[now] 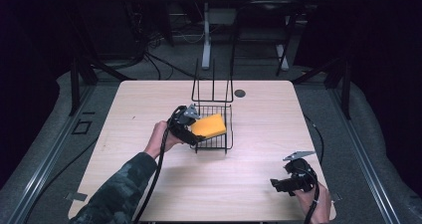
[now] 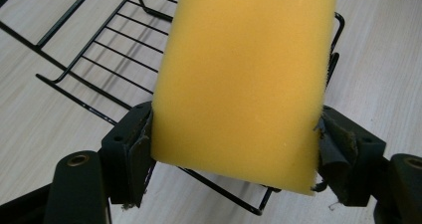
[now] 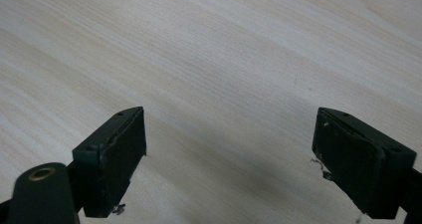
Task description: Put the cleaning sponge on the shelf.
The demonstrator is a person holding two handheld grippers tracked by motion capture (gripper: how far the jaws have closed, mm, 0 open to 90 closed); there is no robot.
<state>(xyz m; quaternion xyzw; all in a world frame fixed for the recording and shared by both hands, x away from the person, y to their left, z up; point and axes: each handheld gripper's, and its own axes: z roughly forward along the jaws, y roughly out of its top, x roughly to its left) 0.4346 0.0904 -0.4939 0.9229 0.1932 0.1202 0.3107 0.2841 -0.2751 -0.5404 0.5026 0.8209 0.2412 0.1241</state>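
A yellow sponge point(image 1: 209, 126) hangs over a black wire rack point(image 1: 223, 109) in the middle of the table. My left gripper point(image 1: 193, 130) is shut on the sponge's near end, at the rack's left front corner. In the left gripper view the sponge point(image 2: 244, 79) fills the space between the two jaws and both pads press its sides, with the wire rack point(image 2: 89, 55) beneath it. My right gripper point(image 1: 279, 185) rests near the table's front right corner, far from the rack. The right gripper point(image 3: 230, 157) stands open over bare wood.
The wooden table point(image 1: 149, 109) has a small dark round hole point(image 1: 240, 93) behind the rack. The rack's tall wire back point(image 1: 213, 82) stands upright at its far side. Desk legs and cables lie on the floor beyond the table.
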